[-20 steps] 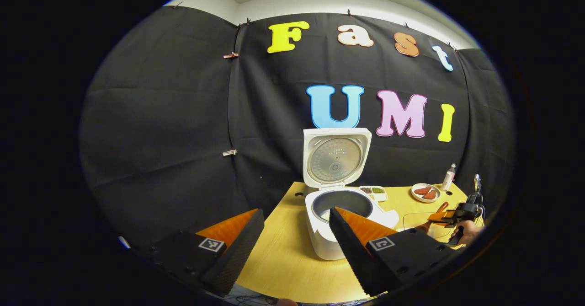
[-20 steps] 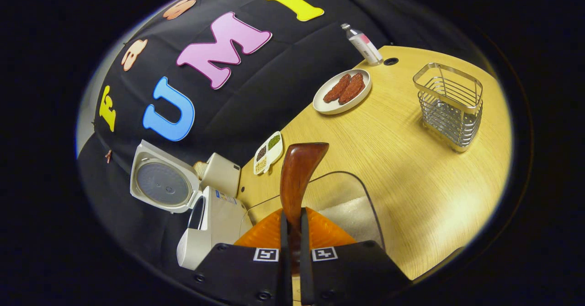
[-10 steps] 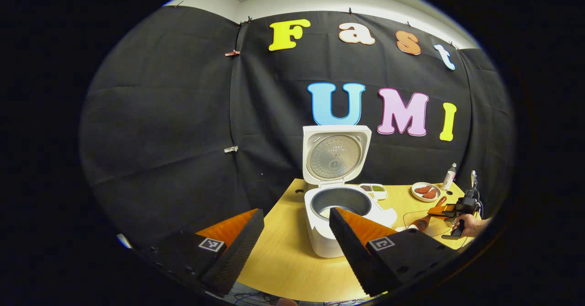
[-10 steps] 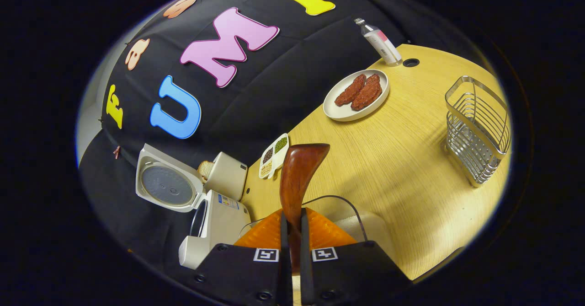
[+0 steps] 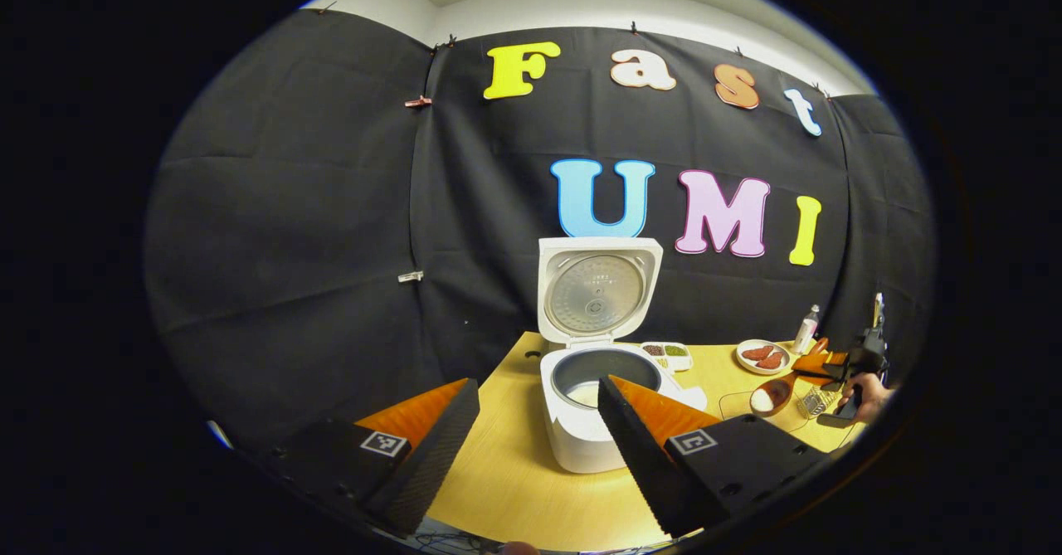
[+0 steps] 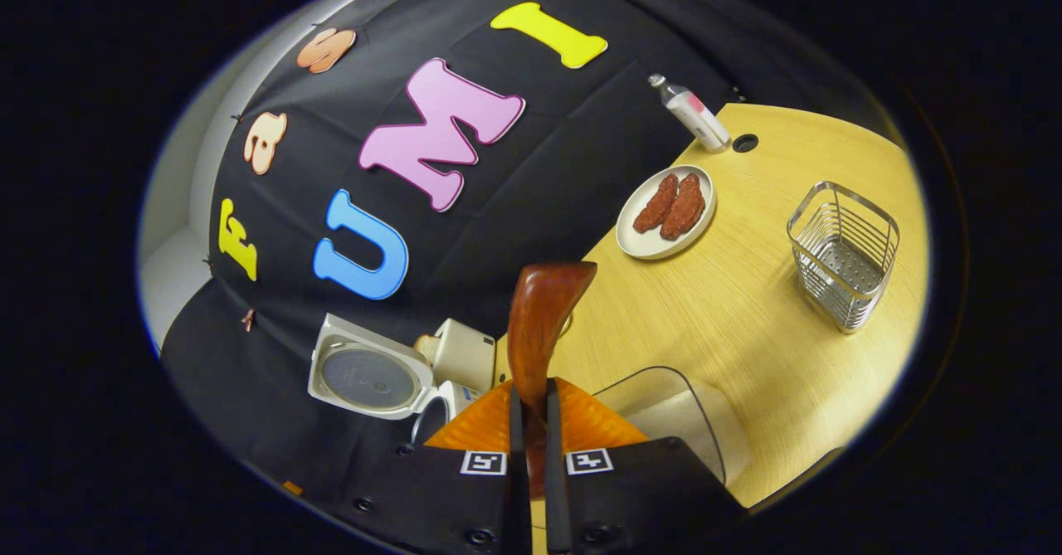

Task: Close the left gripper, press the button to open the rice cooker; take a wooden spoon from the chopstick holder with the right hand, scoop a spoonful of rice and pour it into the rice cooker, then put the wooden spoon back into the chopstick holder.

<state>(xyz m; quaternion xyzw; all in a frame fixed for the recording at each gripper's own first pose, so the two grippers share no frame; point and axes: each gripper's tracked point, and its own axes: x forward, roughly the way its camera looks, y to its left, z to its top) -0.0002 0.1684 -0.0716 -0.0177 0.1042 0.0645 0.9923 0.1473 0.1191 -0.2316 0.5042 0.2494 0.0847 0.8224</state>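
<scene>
1. Where things stand: the cooker (image 5: pixel 581 422) is on the table (image 5: pixel 506 489) w/ its lid (image 5: pixel 599 294) up and the pot open, so the button step looks done. The left gripper (image 5: pixel 538 382) hangs in front of it, jaws wide apart, holding nothing.
2. The right gripper (image 6: pixel 531 391) is clamped tight on the spoon (image 6: pixel 541 323), handle pinched between both fingers. From the left gripper view the spoon's bowl (image 5: pixel 767 397) sits off to the right of the cooker, near the wire holder (image 5: pixel 813 401), w/ a pale patch inside. Prob. rice, but too small to be sure.
3. Step in hand, as I read it: carry the load across to the pot & tip it in.
4. Do it well: bowl level on the way over, no wrist roll till it's above the pot. Move slow; loose grains slide off a shallow spoon.
5. Come in over the front rim, not under the raised lid, which stands upright at the back & could get knocked.
6. Left gripper is close to the cooker's front: pull it aside or hold it put so the two don't meet.
7. Tip w/ the bowl low over the pot, else grains bounce onto the table.
8. After: the holder (image 6: pixel 845 252) stands apart on the right of the table, beyond the clear rice tub (image 6: pixel 672 422) and short of the plate (image 6: pixel 668 211). Drop the spoon in there.
</scene>
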